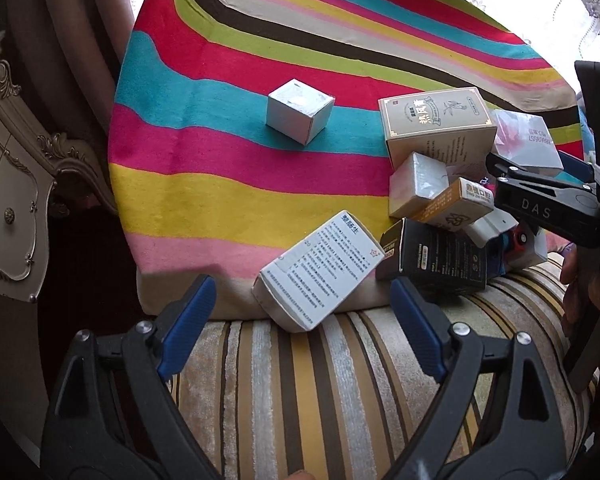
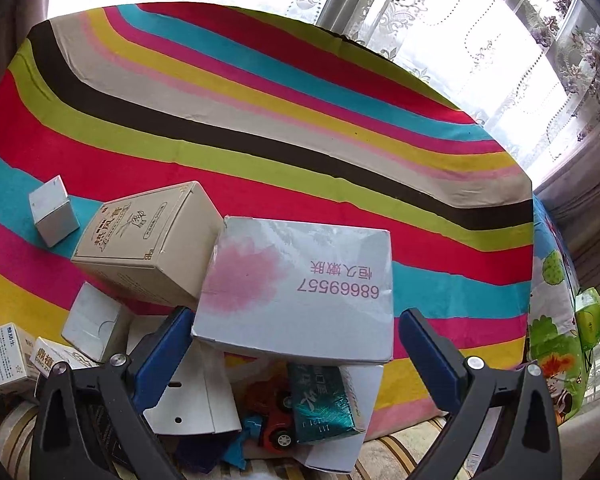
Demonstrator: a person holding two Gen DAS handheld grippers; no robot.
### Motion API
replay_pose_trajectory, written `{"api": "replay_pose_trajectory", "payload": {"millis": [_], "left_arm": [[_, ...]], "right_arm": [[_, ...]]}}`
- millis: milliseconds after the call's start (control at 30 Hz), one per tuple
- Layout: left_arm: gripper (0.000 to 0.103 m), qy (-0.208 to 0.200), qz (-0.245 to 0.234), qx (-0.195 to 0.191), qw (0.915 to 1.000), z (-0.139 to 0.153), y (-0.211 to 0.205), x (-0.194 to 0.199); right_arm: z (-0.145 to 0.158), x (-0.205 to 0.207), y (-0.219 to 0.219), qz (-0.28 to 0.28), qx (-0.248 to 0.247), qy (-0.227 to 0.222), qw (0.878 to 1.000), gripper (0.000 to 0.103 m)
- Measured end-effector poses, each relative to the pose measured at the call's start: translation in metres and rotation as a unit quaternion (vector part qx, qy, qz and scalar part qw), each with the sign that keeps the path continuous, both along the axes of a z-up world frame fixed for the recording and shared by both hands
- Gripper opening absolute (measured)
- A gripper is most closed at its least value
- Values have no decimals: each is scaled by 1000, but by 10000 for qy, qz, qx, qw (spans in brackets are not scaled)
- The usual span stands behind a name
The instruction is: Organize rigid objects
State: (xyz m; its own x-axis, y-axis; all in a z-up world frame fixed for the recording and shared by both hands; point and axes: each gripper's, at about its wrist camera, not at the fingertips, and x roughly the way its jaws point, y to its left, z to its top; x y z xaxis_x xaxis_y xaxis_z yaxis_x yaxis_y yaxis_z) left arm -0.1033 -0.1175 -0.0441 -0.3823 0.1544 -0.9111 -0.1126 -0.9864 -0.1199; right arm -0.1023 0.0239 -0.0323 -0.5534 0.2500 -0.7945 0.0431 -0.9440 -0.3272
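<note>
- We hold the left gripper point(image 1: 300, 312) low over the near edge of a striped cushion point(image 1: 340, 380), its fingers point(image 1: 188, 320) spread wide and holding nothing.
- Between those fingers, just beyond the tips, lies a white box with printed text point(image 1: 320, 272), tilted, resting on the near edge of the rainbow-striped cloth point(image 1: 220, 80).
- A small silver cube box point(image 1: 300, 111) stands alone farther out on the cloth, well apart from the rest.
- To the right sits a jumbled pile: a beige box point(image 1: 436, 124) at the far side, a black box point(image 1: 432, 256) at the near side, and an orange-and-white box point(image 1: 456, 204) between them.
- Our right gripper point(image 2: 296, 332) points level into that pile, fingers point(image 2: 168, 344) open, flanking a large white box with a pink blotch point(image 2: 300, 284); we cannot tell whether they touch it.
- Beneath that box lie a teal box point(image 2: 320, 404) and a red toy car point(image 2: 272, 416).
</note>
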Motion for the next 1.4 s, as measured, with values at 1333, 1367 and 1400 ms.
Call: {"api": "replay_pose_trajectory", "payload": {"millis": [1333,1367,1400], "left_arm": [[48,768,-84,-1148,9904,49,40,41],[48,821,-89,-1133,9901,53,43,45],[48,866,-91,-1099,9901,57,48,48]], "right_arm": [[58,77,82,209,-1312,673,9888,93],[60,82,86,199,-1345,692,9883,93],[62,86,91,183,-1375,711,9878,93]]}}
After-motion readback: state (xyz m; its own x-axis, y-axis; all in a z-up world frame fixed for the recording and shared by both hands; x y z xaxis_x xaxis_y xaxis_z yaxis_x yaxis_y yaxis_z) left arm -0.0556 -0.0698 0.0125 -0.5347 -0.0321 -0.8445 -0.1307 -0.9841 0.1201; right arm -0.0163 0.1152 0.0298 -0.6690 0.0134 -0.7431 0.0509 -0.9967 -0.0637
